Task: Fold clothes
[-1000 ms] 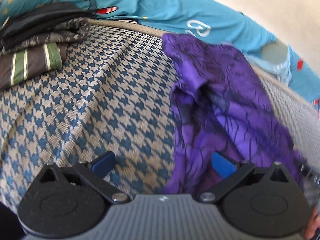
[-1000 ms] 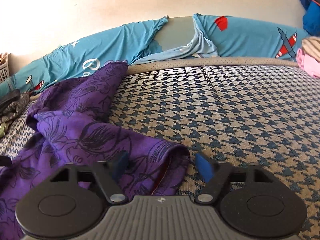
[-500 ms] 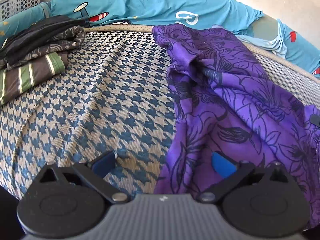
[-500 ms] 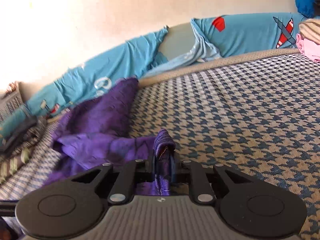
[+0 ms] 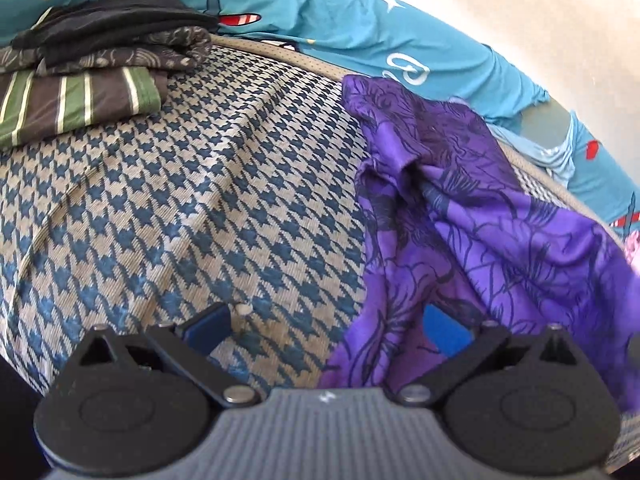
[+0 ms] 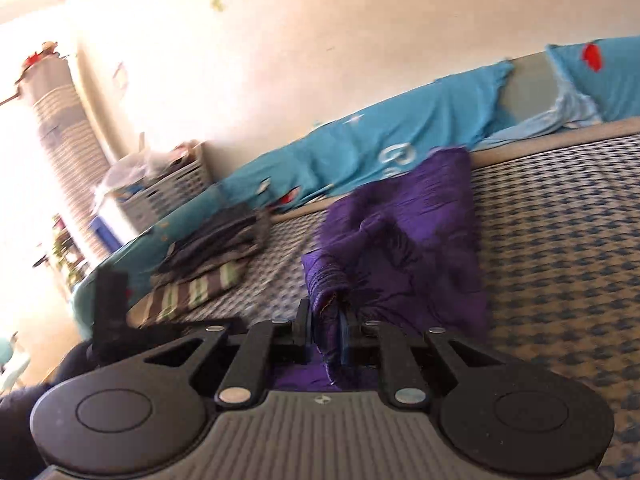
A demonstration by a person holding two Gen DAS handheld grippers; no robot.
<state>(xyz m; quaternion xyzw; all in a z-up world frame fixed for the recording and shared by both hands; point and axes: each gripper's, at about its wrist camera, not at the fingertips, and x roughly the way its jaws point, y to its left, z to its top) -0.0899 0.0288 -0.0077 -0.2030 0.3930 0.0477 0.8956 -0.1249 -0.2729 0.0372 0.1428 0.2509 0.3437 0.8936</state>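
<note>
Houndstooth bedding (image 5: 208,208) in blue and tan fills most of both views, with the teal printed sheet (image 5: 328,16) running along its far edge against the pale wall (image 6: 320,40). Compared with a second ago, the right wrist view has tipped and swung left, so the room beyond the bed now shows: a white basket (image 6: 168,188) and a striped grey column (image 6: 68,140), both blurred and washed out by glare. The purple floral garment (image 5: 472,216) lies crumpled on the bedding to the right of the left gripper, its far end touching the teal sheet; its near hem is cut off by the left gripper's body, and its right side runs out of the left view. The stack of folded clothes (image 5: 92,64) (dark pieces over a green-striped one) sits well apart from it at far left. The right gripper (image 6: 326,328), spread wide a second ago, is now pressed together on a bunched fold of the purple garment, which stands up between its pads. The left gripper (image 5: 326,326) remains spread as before, its right pad (image 5: 444,330) over purple cloth and its left pad over bare bedding. Part of a dark gloved hand (image 6: 76,360) is just visible at the right view's lower left, too blurred to read further.
</note>
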